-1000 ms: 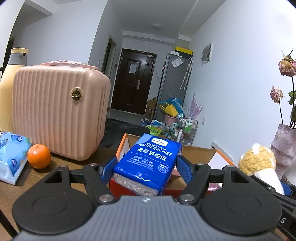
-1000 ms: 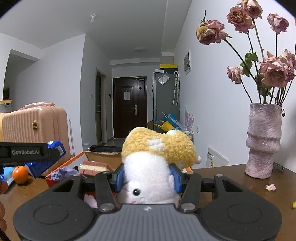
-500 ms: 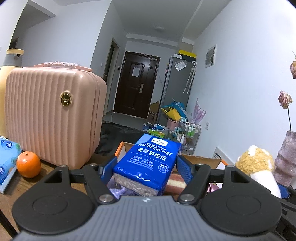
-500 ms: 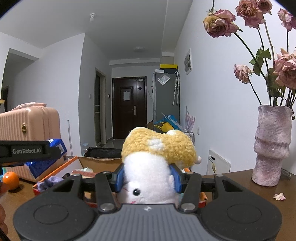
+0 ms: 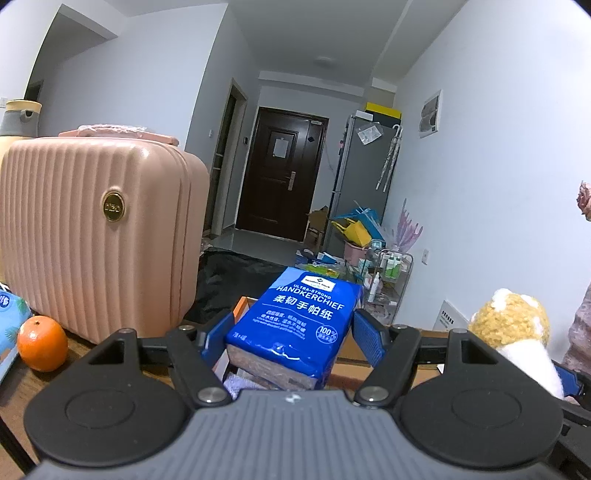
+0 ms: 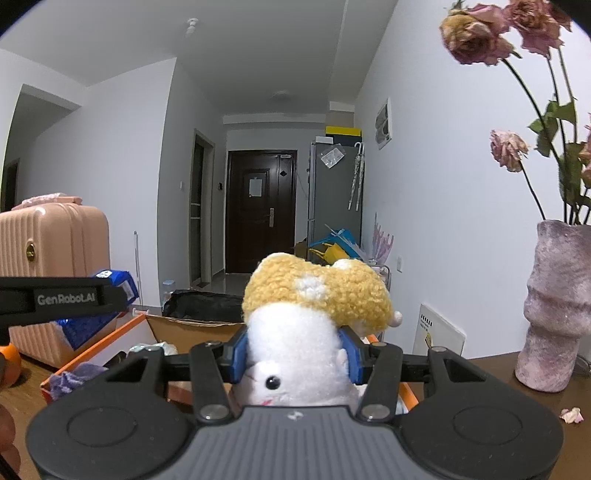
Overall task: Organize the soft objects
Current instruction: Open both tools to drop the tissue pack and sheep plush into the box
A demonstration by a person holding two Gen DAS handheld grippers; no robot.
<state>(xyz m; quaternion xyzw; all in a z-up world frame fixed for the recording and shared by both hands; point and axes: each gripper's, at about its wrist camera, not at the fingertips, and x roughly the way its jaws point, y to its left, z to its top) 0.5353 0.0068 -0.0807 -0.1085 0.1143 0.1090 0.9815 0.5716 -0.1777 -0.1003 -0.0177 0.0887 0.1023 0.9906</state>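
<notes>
Left wrist view: the left gripper (image 5: 291, 338) sits at lower centre, its blue ribbed pads clamped on either side of a blue handkerchief pack (image 5: 295, 326) — a glossy plastic-wrapped block with white lettering, tilted up toward the lens. Beneath it shows the orange-edged rim of a cardboard box (image 5: 240, 308), with lilac fabric just visible inside. At the left of the frame stands a pink ribbed hard-shell case (image 5: 96, 236) with a round gold badge, and near its base, lower left, an orange (image 5: 42, 343) rests on the wooden table (image 5: 14, 384). A pale blue soft pack (image 5: 9, 332) is cut off at the left edge. At the right edge, the plush toy (image 5: 511, 332) appears, curly yellow above, smooth white below.

Right wrist view: the right gripper (image 6: 295, 354) is closed on the plush toy (image 6: 314, 317) at centre, the pads pressing into its white body; a black bead eye faces the lens. The open cardboard box (image 6: 110, 343) lies lower left of the toy, holding crumpled lilac cloth. The left gripper's black arm (image 6: 62, 297) crosses the left edge — the blue pack (image 6: 114, 280) shows behind it. At the right, a rough, lumpy mauve vase (image 6: 554, 310) holds dried roses (image 6: 476, 33). A fallen petal (image 6: 571, 415) lies on the table at lower right.
</notes>
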